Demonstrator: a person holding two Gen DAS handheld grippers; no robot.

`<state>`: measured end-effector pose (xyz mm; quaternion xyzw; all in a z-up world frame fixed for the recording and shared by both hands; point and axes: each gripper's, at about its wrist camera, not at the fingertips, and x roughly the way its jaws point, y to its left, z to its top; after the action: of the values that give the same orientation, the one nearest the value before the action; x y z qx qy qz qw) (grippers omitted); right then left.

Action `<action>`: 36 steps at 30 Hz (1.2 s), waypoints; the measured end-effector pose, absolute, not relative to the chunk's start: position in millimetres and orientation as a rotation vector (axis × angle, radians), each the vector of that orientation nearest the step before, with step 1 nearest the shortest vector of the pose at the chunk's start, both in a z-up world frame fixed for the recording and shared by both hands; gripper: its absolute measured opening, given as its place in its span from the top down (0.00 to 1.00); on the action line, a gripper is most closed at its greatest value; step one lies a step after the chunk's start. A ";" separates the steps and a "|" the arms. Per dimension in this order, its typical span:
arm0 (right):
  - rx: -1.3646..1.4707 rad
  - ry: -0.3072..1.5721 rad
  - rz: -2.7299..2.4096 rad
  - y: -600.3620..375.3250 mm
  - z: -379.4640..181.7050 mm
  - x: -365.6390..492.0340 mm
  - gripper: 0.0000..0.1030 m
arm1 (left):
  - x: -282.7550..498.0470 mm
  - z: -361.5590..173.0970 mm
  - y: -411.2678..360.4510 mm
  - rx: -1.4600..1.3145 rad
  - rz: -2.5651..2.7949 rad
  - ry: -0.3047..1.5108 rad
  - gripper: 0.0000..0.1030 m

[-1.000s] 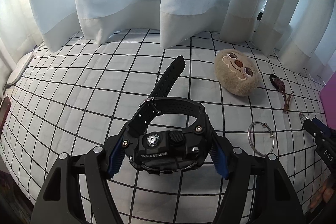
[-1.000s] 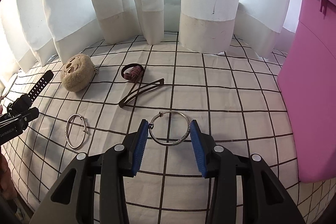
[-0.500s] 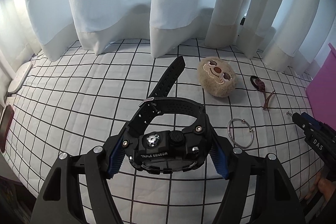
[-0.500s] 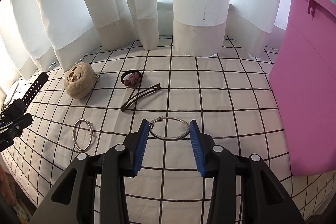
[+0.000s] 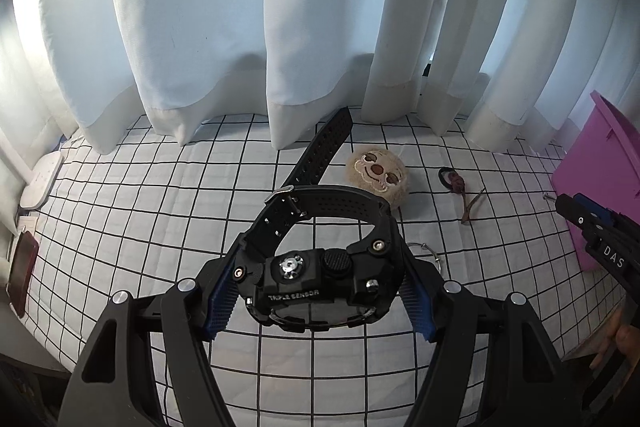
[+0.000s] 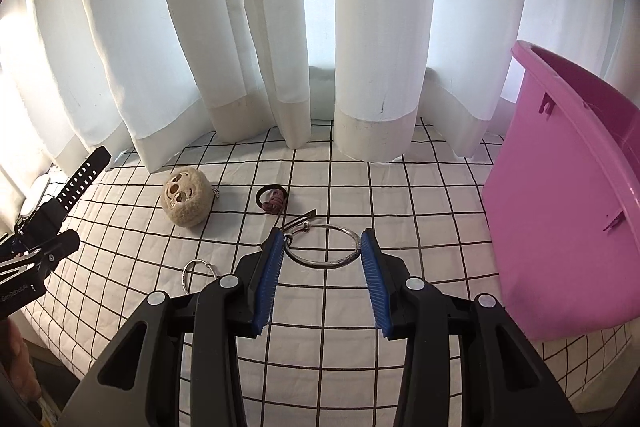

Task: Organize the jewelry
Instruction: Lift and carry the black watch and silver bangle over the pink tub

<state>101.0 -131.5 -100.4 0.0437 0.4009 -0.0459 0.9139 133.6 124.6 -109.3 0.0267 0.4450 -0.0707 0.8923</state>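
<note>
While the left gripper [image 5: 318, 293] squeezes the watch [image 5: 320, 267] and the right gripper [image 6: 322, 277] pinches a ring [image 6: 322, 247], the second ring [image 6: 196, 271], hair tie [image 6: 272, 201] and clip [image 6: 300, 221] lie left of the pink bin [image 6: 560, 227].

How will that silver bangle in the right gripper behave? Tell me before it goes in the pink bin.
The silver bangle looks like thin rigid metal, so probably stiff and light. Its smooth round wire may slip between the right gripper pads; set on edge, it would likely roll.
</note>
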 end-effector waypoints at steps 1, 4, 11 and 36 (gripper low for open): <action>0.087 0.816 -0.095 -130.7 -93.8 98.6 0.62 | 132.5 -104.6 121.5 0.061 -0.156 0.915 0.35; 0.092 0.785 -0.101 -129.8 -73.0 90.5 0.62 | 129.9 -89.6 113.9 0.073 -0.187 0.889 0.35; 0.086 0.701 -0.117 -140.4 -26.8 68.8 0.62 | 122.6 -55.3 85.4 0.110 -0.258 0.822 0.35; 0.116 0.632 -0.196 -434.6 25.4 16.9 0.62 | 97.2 7.8 -204.5 0.074 -0.412 0.738 0.35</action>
<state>16.9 -434.6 25.4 0.0568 0.3101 -0.0962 0.9441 97.2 -204.5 7.8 0.0360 0.3582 -0.2000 0.9113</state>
